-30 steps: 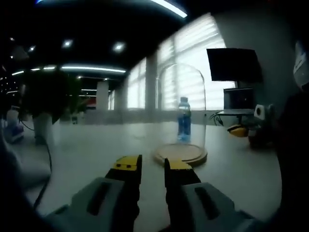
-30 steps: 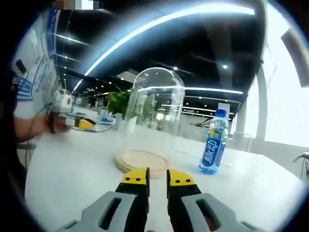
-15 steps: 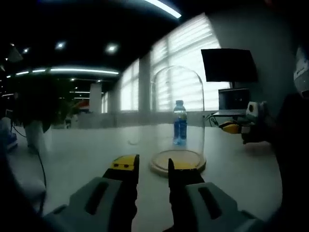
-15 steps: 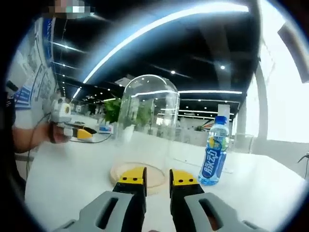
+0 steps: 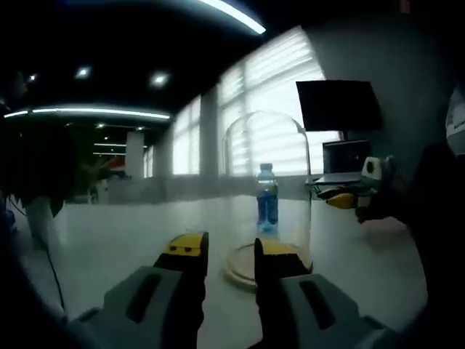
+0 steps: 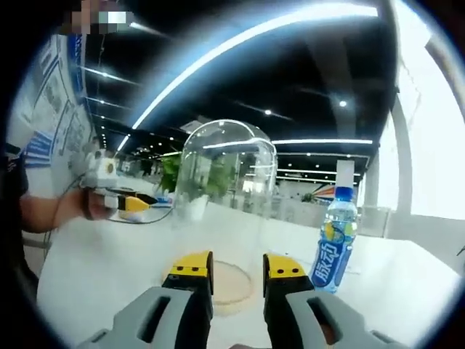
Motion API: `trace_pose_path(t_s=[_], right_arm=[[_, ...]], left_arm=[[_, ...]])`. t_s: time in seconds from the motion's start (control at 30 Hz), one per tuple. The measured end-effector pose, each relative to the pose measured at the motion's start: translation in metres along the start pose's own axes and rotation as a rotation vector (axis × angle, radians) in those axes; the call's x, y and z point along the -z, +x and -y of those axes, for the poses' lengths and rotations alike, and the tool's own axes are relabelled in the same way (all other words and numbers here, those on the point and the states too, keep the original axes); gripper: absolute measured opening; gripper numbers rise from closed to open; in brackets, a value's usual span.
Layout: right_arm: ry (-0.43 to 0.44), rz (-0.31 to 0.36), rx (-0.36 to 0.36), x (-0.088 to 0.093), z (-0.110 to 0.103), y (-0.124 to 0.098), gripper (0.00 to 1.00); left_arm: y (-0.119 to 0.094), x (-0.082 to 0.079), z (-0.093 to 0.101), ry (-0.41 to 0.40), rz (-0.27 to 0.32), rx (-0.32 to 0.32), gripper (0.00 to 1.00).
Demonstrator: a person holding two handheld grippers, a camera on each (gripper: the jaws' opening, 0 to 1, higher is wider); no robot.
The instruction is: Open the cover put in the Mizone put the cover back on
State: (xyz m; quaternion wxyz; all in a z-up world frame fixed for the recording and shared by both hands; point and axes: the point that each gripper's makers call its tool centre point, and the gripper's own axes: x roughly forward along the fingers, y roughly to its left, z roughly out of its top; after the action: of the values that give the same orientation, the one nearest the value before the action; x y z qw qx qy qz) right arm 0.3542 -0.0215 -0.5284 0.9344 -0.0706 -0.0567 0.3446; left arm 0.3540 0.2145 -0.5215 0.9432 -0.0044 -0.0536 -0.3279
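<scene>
The cover [image 6: 227,189] stands upright on its wooden base [image 6: 225,282], straight ahead of your right gripper [image 6: 237,267]; both grippers' fingers are slightly parted and empty. The Mizone [image 6: 336,240] stands on the bench [image 6: 94,269], beside the cover and to its right.

Ahead of my right gripper [image 6: 238,267], jaws parted, the glass dome [image 6: 227,190] stood on its wooden base [image 6: 227,285], blocking the way forward. The Mizone bottle [image 6: 335,242] stood off to the dome's right, apart from it, with open table [image 6: 102,269] around it. My left gripper [image 5: 229,247] also faced the dome [image 5: 267,182], with bare table to its left.
</scene>
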Motion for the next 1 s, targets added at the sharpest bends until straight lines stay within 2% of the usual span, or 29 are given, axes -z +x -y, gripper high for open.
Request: trace_pose_path(t_s=[0.13,0.33,0.47,0.67,0.77,0.93,1.0], right_arm=[[-0.006,-0.005,-0.026,-0.002,-0.003,0.006,0.26],[0.015,-0.003,-0.065,-0.005,-0.005,0.014,0.31],[0.042,-0.003,-0.084,-0.005,-0.006,0.022,0.35],[0.052,-0.018,-0.112,0.0,-0.003,0.032,0.46],[0.055,-0.033,-0.125,0.004,0.002,0.038,0.48],[0.15,-0.017,-0.147,0.002,0.008,0.048,0.5],[0.173,-0.011,-0.177,0.002,0.006,0.05,0.51]], left_arm=[[0.009,-0.003,0.0,0.002,-0.003,0.013,0.22],[0.021,-0.009,0.008,-0.014,0.003,0.08,0.23],[0.029,-0.008,0.011,-0.008,-0.01,0.12,0.33],[0.041,-0.007,0.016,0.018,-0.015,0.153,0.42],[0.048,-0.005,0.016,0.029,-0.026,0.158,0.42],[0.061,-0.005,0.018,-0.015,-0.039,0.194,0.41],[0.066,-0.006,0.02,-0.028,-0.048,0.213,0.41]])
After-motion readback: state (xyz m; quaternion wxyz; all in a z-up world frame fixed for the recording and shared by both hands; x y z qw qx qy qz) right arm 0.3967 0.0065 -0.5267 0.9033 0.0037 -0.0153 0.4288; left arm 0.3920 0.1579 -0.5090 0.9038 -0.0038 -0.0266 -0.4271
